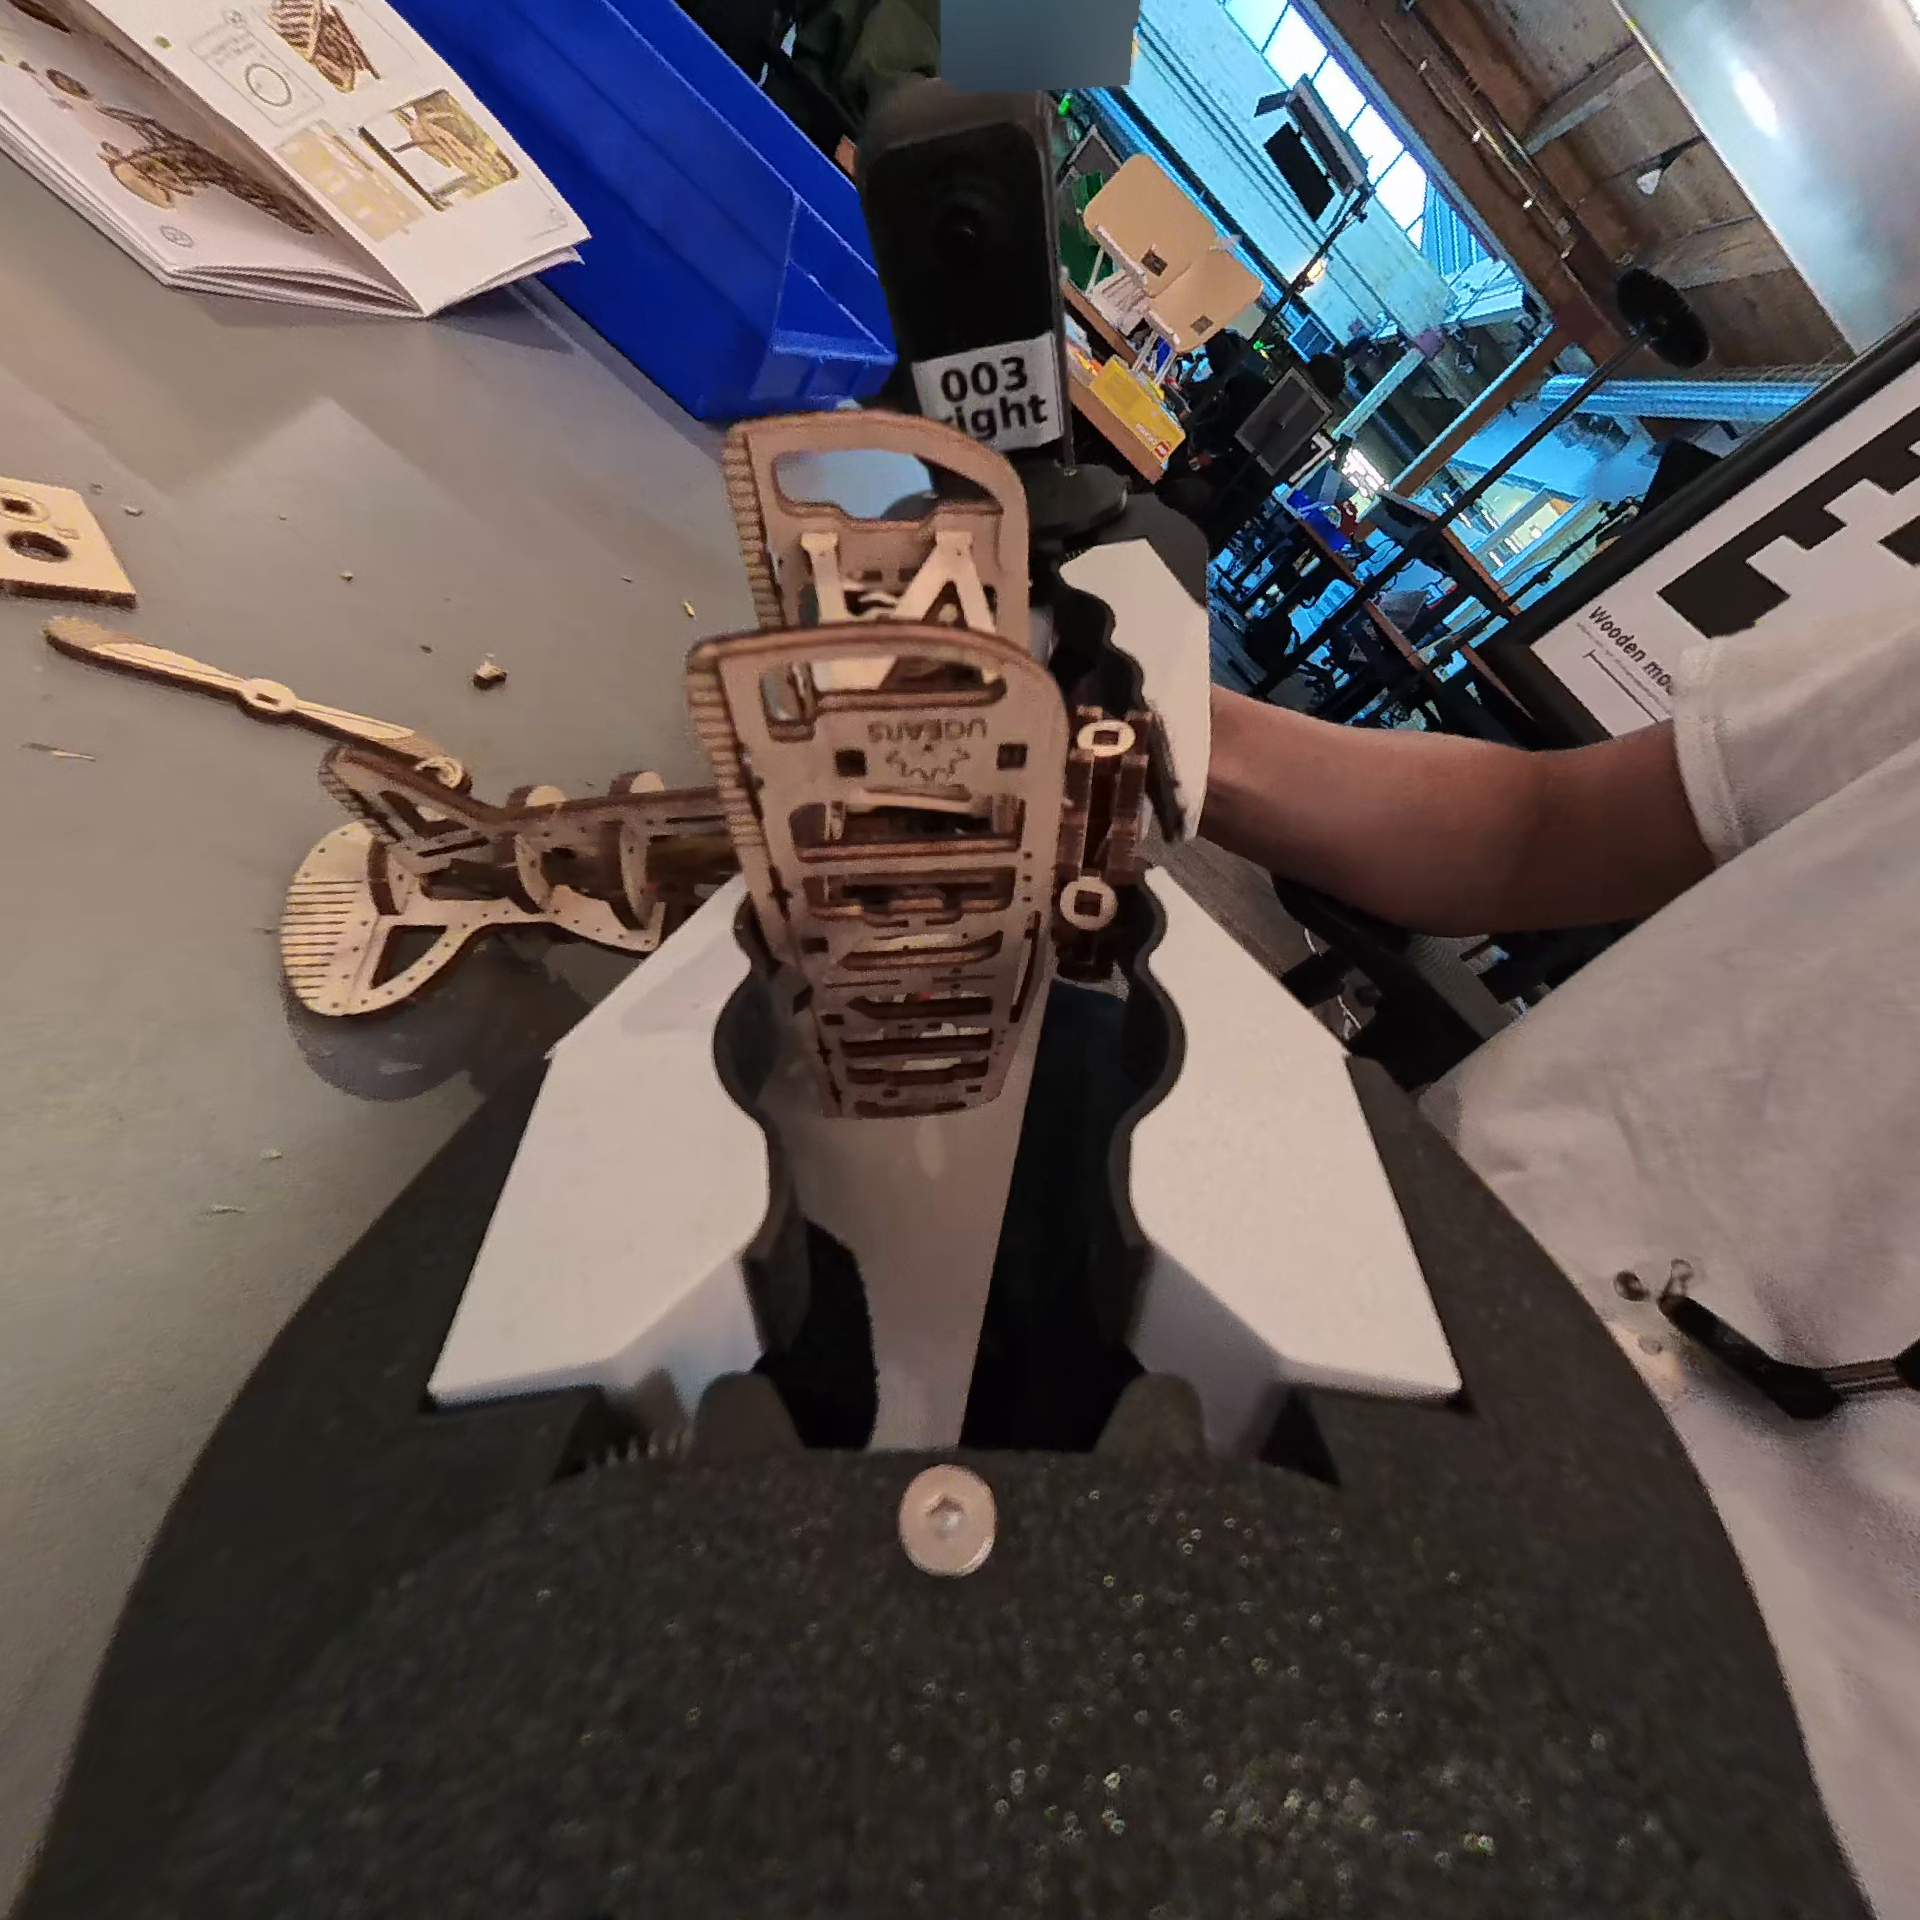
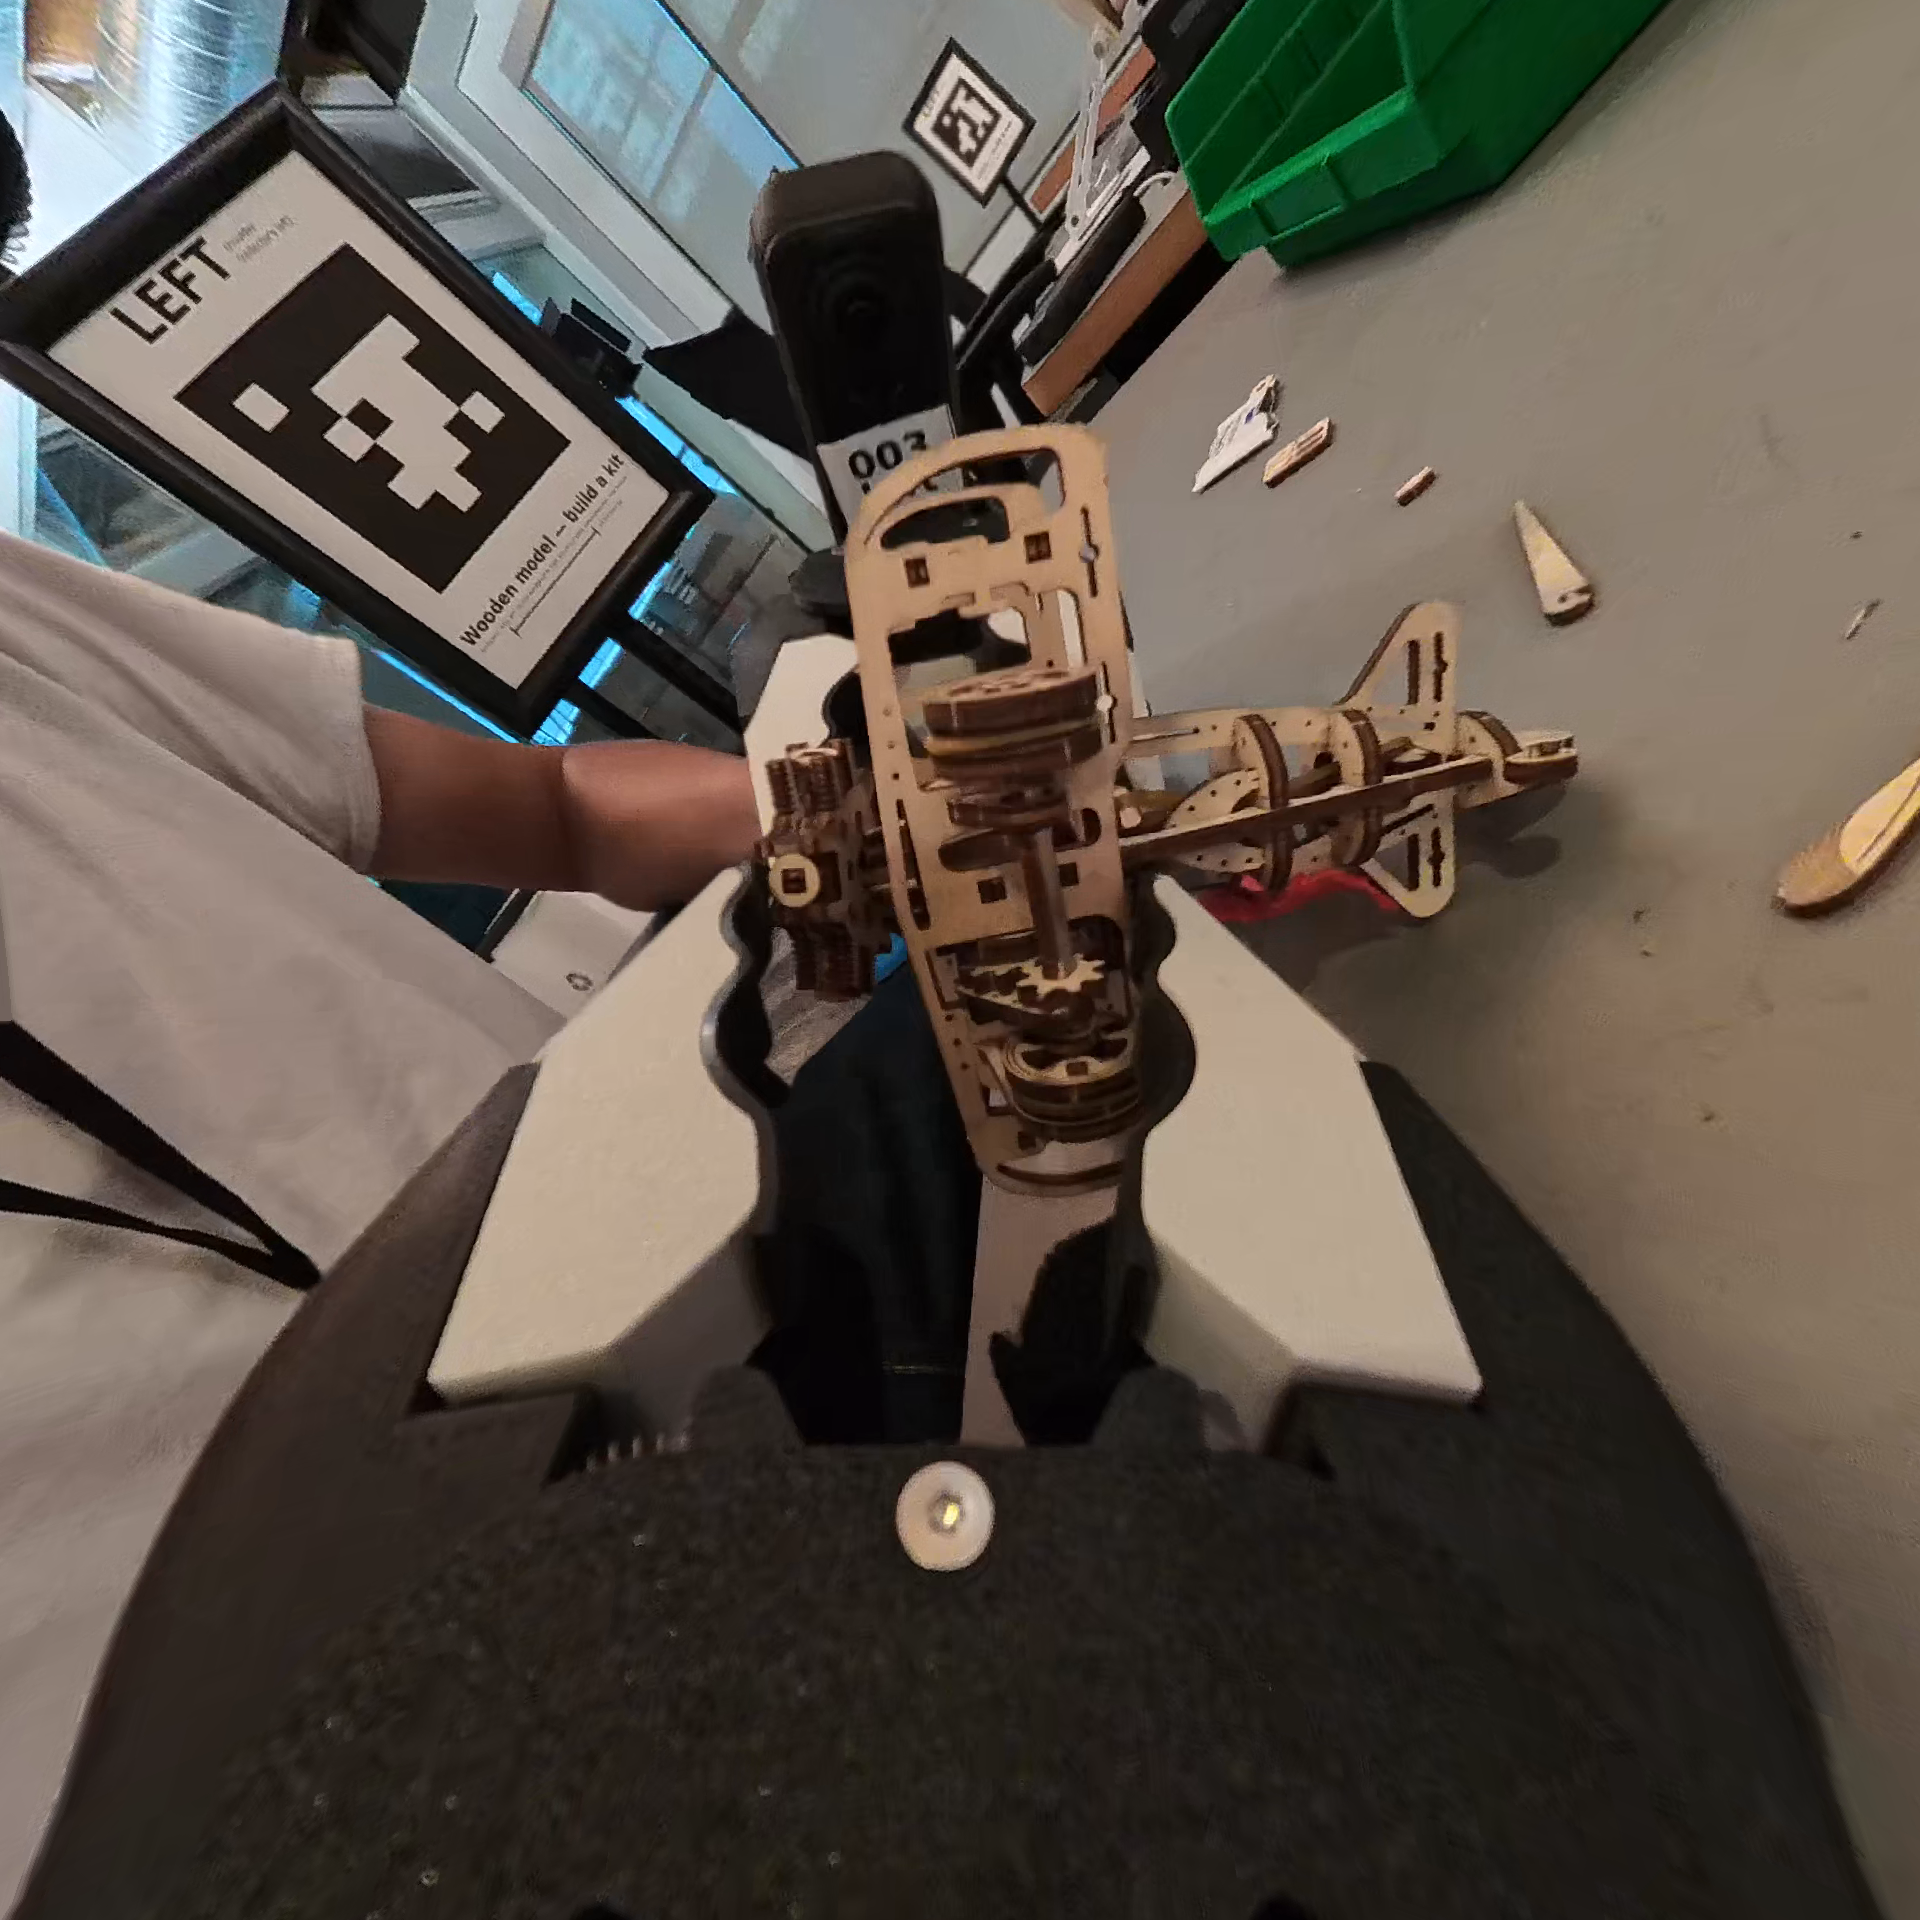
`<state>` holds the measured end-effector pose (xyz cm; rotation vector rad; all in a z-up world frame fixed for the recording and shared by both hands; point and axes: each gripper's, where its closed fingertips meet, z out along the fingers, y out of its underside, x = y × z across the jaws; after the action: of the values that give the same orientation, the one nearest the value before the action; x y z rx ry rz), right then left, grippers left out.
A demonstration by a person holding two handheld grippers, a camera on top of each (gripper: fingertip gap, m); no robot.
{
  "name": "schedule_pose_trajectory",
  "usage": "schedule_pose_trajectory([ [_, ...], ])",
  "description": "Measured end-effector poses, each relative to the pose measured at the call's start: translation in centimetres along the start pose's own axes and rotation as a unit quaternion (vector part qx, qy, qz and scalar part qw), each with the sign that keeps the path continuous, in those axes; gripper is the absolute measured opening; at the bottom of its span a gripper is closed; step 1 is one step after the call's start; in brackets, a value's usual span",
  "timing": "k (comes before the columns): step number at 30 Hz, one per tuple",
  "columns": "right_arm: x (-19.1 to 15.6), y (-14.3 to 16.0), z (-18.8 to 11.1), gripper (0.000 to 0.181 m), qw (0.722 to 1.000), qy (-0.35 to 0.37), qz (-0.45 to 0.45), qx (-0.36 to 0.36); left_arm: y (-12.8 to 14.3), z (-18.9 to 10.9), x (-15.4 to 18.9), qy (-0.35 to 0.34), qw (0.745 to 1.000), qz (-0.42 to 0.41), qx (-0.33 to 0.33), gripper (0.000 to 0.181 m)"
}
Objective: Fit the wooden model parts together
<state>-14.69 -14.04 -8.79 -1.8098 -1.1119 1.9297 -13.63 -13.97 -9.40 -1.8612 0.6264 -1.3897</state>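
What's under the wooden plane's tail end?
The laser-cut wooden plane model's tail sits over the grey tabletop, with something red partly visible beneath it; the fuselage covers the rest, so I cannot identify it.

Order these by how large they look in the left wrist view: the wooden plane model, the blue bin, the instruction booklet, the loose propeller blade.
1. wooden plane model, nearest the camera
2. blue bin and instruction booklet: alike, both cropped
3. propeller blade

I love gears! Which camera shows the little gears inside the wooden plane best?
The right wrist view. It looks at the wooden plane from its open underside, so the small gear and shaft are plain. The left wrist view faces the slatted wing top, which hides the gears.
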Motion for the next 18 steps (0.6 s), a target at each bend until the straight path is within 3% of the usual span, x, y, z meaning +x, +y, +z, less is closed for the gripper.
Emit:
schedule_pose_trajectory([
  [9,0.5,-0.7,0.1,0.071,0.999,0.005,0.026,0.019,-0.2,0.4,-0.5,-0.030,1.000,0.002,0.001,0.063],
  [18,0.3,0.4,0.0,0.061,0.999,0.011,-0.048,-0.014,0.6,0.7,0.2,-0.040,0.998,0.053,-0.012,0.068],
])
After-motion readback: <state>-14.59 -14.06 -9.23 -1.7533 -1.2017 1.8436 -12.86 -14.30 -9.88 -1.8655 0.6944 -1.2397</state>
